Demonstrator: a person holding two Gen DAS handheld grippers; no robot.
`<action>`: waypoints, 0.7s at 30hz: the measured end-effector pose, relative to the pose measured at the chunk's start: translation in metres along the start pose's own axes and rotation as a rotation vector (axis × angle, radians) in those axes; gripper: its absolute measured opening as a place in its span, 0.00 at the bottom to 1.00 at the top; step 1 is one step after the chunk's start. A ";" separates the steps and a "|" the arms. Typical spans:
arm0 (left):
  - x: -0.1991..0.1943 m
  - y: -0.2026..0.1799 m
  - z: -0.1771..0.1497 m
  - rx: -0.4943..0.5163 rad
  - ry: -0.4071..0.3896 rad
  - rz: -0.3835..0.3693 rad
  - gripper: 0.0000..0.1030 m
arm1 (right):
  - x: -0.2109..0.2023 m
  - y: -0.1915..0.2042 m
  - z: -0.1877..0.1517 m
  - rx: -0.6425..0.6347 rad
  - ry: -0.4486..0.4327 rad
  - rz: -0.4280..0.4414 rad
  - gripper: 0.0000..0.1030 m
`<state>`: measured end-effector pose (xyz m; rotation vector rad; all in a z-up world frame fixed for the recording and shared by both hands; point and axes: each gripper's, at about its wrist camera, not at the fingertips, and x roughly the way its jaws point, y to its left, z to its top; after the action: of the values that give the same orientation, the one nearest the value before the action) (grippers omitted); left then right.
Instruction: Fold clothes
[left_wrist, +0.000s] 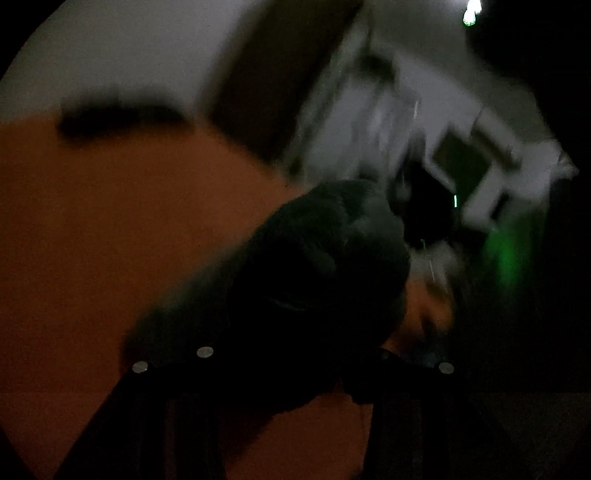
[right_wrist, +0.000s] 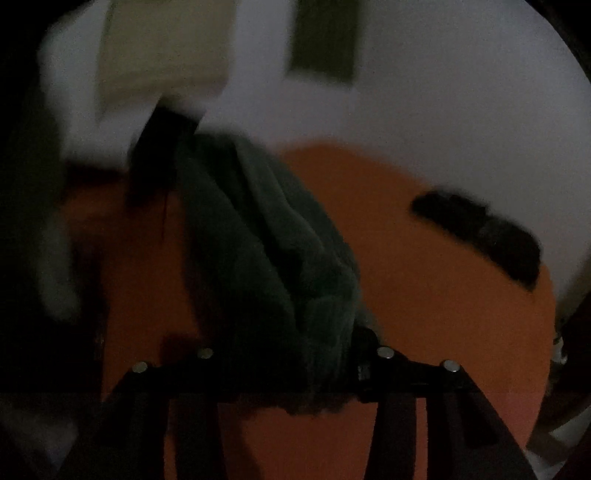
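Dark green ribbed knit garment (right_wrist: 273, 251): soft, limp, light; hangs bunched above the orange bench (right_wrist: 424, 266), best taken at its edges. Right claw (right_wrist: 295, 365) and left claw (left_wrist: 291, 365) each clamp its fabric.

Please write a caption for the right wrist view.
Right gripper lifts a dark green garment above an orange table.

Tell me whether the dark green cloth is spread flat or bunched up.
Bunched up. The dark green cloth hangs in thick gathered folds from the right claw above the orange table, not spread flat.
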<state>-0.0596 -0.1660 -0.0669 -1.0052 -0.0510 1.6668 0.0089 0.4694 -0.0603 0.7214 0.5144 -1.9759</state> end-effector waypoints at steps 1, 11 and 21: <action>0.008 -0.004 -0.022 -0.031 0.070 -0.009 0.42 | 0.004 0.014 -0.017 0.011 0.064 0.045 0.46; -0.018 0.000 -0.074 -0.267 0.106 0.092 0.44 | -0.006 0.052 -0.106 0.380 0.288 0.266 0.48; -0.083 0.036 -0.040 -0.651 -0.263 0.123 0.67 | 0.021 -0.015 -0.102 1.042 0.061 0.244 0.58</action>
<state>-0.0624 -0.2646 -0.0631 -1.2707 -0.7596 1.9342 0.0155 0.5257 -0.1484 1.3857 -0.6234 -1.9059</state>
